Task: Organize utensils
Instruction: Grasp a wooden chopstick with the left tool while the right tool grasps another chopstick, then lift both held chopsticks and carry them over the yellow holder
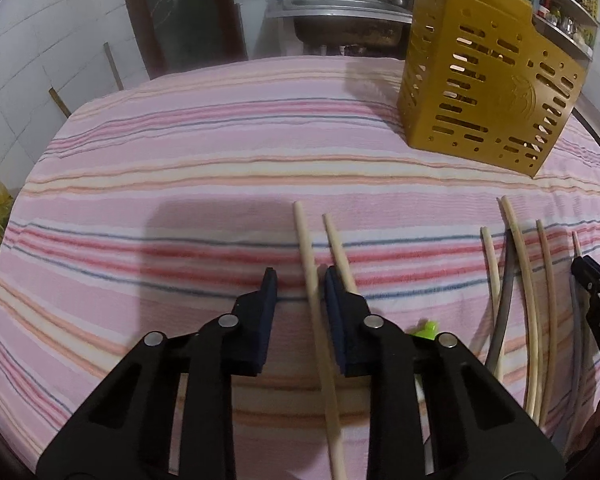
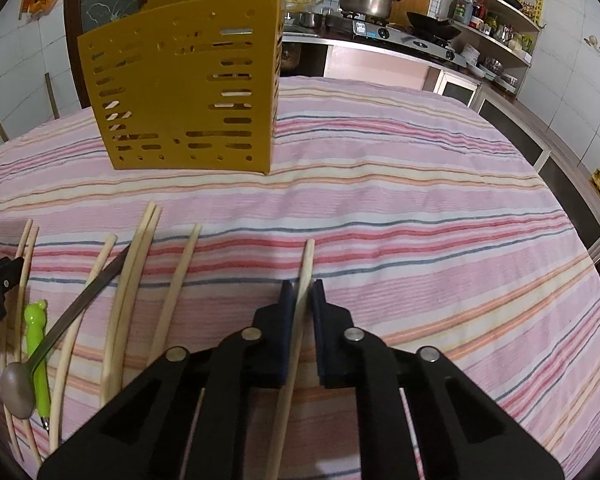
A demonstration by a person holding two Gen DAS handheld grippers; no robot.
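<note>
Your left claw (image 1: 300,280) hangs released over the worktop, which is covered with a pink striped cloth (image 2: 420,220). Its jaws stand apart around a pale chopstick (image 1: 305,248). That stick lies close against the right-hand pad and clear of the left-hand pad, so nothing is gripped there, though the wrist view does not quite settle whether the stick touches the right pad. A second chopstick (image 1: 338,248) runs just beside it and disappears behind the same pad. Your right claw (image 2: 302,290) is clenched on a single chopstick (image 2: 307,264), with both pads pressing its sides and its tip poking out past the fingertips toward the far edge. The gold utensil holder (image 2: 180,92) stands upright on the cloth toward the far edge of the worktop, well apart from both claws, and slivers of pale wood show through its slots. Between your two claws, toward the near edge, more loose chopsticks (image 2: 132,280) lie fanned out on the cloth. Among them a metal spoon (image 2: 68,320) lies slantwise, its handle across a green-handled utensil (image 2: 36,344).
</note>
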